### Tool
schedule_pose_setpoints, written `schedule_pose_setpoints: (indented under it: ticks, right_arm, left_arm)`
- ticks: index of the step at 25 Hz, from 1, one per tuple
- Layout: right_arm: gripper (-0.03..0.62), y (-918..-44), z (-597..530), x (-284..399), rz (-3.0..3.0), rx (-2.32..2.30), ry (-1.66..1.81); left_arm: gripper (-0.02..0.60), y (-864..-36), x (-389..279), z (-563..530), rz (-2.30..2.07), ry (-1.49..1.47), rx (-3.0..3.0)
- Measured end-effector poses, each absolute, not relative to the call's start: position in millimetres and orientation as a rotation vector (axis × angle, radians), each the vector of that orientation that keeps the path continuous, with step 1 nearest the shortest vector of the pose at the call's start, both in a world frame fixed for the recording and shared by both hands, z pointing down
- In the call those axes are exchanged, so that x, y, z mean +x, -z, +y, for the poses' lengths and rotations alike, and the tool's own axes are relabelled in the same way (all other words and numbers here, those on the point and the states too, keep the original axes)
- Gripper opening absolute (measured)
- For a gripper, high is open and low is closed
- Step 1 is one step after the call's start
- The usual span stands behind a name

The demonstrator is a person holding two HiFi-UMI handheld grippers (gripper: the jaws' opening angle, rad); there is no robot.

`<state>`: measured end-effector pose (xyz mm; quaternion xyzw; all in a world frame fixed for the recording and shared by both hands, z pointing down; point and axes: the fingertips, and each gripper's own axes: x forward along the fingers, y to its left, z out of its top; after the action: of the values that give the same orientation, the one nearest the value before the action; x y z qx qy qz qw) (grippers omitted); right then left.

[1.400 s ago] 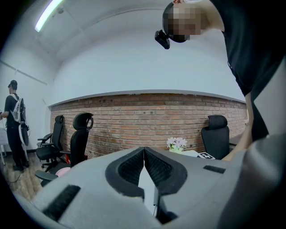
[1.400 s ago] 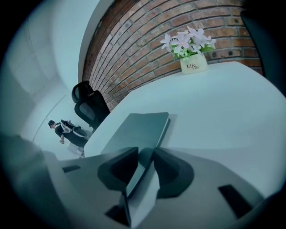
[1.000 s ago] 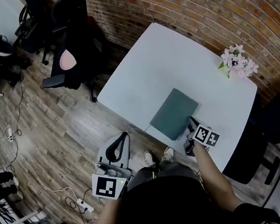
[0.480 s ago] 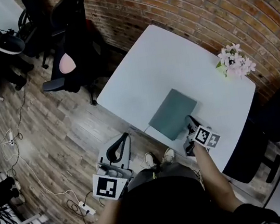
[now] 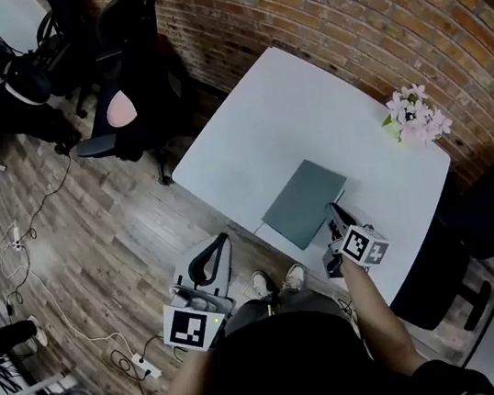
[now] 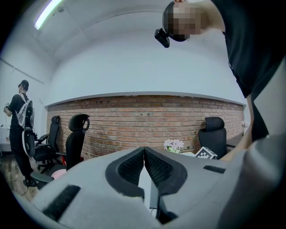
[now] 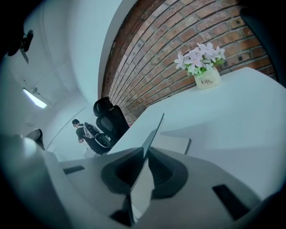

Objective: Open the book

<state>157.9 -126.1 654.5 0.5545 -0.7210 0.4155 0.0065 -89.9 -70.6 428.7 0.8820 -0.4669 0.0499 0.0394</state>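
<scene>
Rising since a second ago, the book's (image 5: 306,199) near right corner is coming off the stack, where earlier the teal cover (image 7: 151,134) was lying flat. My right tool (image 5: 332,217) is sitting a little higher and more rolled than it was. The book itself is staying where it was, on the white tabletop (image 5: 298,109) close to the front edge, right in front of me.

I am judging this as the start of the opening. My right tool is clamping the thin cover edge between its pads, and the pale page block (image 7: 176,143) is showing beneath the raised sheet. Next I am expecting to swing the cover up and over toward the spine side, keeping the pinch firm so the sheet is not slipping out, and watching that the whole book is not sliding or lifting with it.

My left tool (image 5: 219,240) is hanging off the tabletop over the floor, jaws pressed together with nothing between them, unmoved from earlier. Potted flowers (image 5: 415,114) are standing well apart at the far corner.
</scene>
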Motion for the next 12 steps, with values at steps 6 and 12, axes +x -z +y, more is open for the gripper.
schedule_pose_setpoints:
  ticks: [6,12]
  right_arm:
    - [0.046,-632,-134,146,-2.324,1.678,-1.194]
    - [0.054,-613,-145,133,-2.386,1.619,-1.086]
  left_arm:
    - [0.023,-428,-89,-72,-1.44,-0.142,2.693]
    - [0.023,-426,-89,-73,-1.46,-0.135,2.688]
